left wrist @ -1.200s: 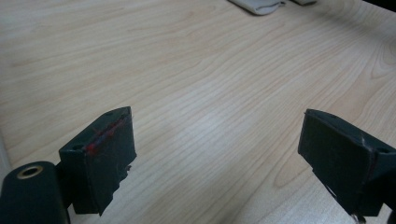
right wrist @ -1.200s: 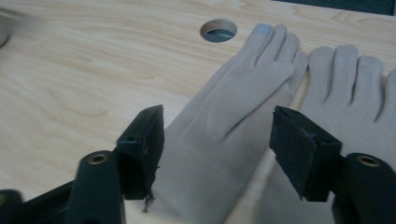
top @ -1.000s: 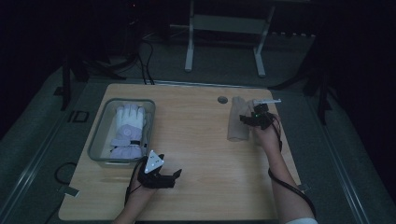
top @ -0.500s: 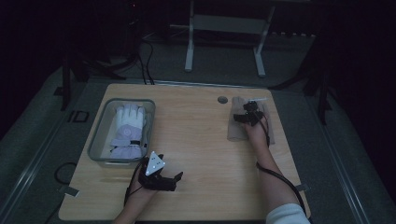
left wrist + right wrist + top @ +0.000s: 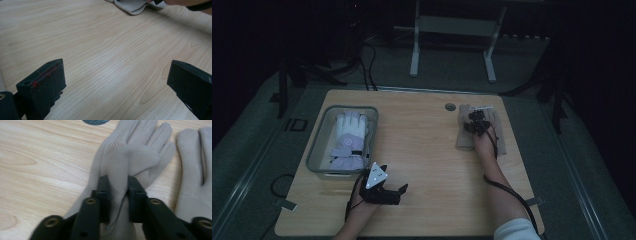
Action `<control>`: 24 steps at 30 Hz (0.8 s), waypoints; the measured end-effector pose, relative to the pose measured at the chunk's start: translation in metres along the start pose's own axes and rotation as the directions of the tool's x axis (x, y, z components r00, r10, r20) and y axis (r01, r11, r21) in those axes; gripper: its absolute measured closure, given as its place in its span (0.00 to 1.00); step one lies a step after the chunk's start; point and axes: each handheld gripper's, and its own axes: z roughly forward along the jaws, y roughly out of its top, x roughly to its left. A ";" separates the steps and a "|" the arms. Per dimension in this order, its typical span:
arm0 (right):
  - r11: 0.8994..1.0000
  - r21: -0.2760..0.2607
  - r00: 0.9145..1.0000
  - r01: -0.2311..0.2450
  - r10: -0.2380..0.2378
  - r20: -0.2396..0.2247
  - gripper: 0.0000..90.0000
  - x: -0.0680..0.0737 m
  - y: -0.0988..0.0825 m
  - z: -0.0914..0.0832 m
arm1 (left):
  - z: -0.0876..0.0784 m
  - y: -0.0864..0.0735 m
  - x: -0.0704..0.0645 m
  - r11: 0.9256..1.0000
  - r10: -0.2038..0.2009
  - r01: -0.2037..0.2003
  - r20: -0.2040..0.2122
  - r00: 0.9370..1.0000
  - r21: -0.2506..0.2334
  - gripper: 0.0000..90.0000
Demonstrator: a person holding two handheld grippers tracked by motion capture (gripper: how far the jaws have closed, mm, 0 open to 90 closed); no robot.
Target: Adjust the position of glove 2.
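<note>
A beige knit glove [image 5: 130, 162] lies flat at the upper right of the desk [image 5: 427, 150], its fabric bunched into a ridge where the right claw [image 5: 116, 192] has just been closing and now pinches it. The left claw [image 5: 117, 85], lower left, stands released over bare wood.

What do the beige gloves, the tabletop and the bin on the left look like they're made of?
Beige gloves: soft matte knit fabric, probably; it folds where the right gripper pinches it. Tabletop: pale wood or wood-look laminate, with printed-looking grain and a slight sheen. Bin: seemingly translucent grey plastic.
</note>
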 end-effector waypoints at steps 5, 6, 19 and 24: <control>0.999 0.003 0.999 -0.033 0.034 -0.030 0.88 0.001 0.001 -0.004 | 0.001 -0.001 0.001 1.000 -0.004 0.004 0.001 1.000 0.004 0.02; 0.999 0.001 0.999 -0.041 0.041 -0.036 0.88 0.003 0.004 -0.008 | 0.002 -0.001 0.001 1.000 -0.009 0.009 0.003 1.000 0.005 0.02; 0.993 -0.085 0.991 -0.082 0.072 -0.109 0.88 0.023 0.020 -0.054 | 0.001 -0.001 -0.002 1.000 0.029 -0.029 -0.021 0.999 0.008 0.02; 0.988 -0.139 0.987 -0.067 0.046 -0.151 0.88 0.041 0.024 -0.078 | 0.003 -0.002 -0.002 1.000 0.018 -0.018 -0.024 1.000 0.007 0.02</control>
